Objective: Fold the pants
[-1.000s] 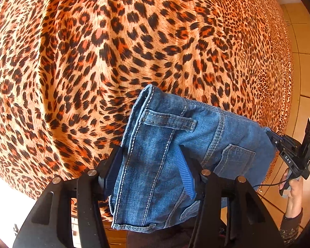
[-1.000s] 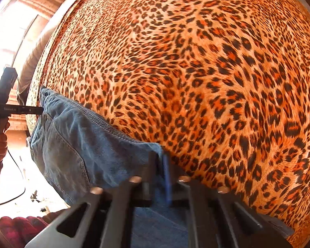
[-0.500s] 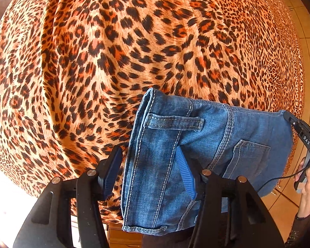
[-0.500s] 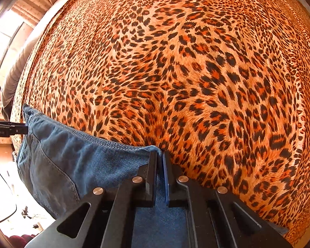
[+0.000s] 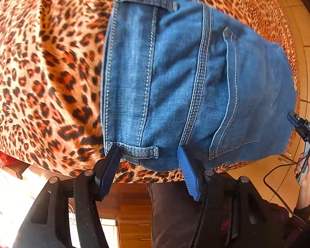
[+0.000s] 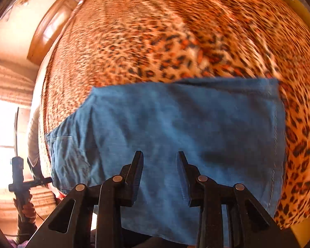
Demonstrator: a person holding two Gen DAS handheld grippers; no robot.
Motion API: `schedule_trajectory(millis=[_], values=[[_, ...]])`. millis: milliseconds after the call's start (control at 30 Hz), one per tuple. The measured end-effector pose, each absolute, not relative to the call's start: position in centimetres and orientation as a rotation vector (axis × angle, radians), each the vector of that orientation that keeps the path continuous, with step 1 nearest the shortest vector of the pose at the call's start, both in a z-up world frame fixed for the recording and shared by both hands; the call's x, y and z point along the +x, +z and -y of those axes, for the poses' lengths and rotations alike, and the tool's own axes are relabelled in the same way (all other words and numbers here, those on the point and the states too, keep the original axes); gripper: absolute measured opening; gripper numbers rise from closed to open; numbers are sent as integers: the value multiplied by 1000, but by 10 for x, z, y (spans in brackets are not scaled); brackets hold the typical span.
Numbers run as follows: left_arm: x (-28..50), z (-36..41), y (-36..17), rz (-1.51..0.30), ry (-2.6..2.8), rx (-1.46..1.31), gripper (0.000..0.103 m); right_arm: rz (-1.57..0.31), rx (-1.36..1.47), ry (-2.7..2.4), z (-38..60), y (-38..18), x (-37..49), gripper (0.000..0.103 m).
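Lying folded near the front edge of the bed's leopard-print cover (image 5: 41, 78), the blue denim pants (image 5: 188, 82) show a belt loop, seams and a back pocket. The left gripper (image 5: 147, 161) sits at their near edge — its jaws spread wide, holding nothing. Farther right, the right gripper (image 6: 160, 163) hovers over the plain denim with its jaws parted too — the right wrist view is blurred.

Both wrist views overlook the jeans (image 5: 192, 78) closely.
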State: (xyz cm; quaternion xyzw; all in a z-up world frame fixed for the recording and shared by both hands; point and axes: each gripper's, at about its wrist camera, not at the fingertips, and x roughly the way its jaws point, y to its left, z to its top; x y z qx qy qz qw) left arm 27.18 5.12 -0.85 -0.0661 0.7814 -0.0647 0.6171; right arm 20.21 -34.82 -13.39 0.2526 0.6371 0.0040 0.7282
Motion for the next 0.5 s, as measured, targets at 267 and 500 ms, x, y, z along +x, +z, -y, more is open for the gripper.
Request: schedule_trajectory(millis=[267, 500], values=[[294, 6, 73, -1598, -297, 311, 61, -1105, 888, -136, 420, -93, 113, 53], [342, 90, 80, -1588, -490, 323, 64, -1026, 985, -279, 443, -99, 42, 57]])
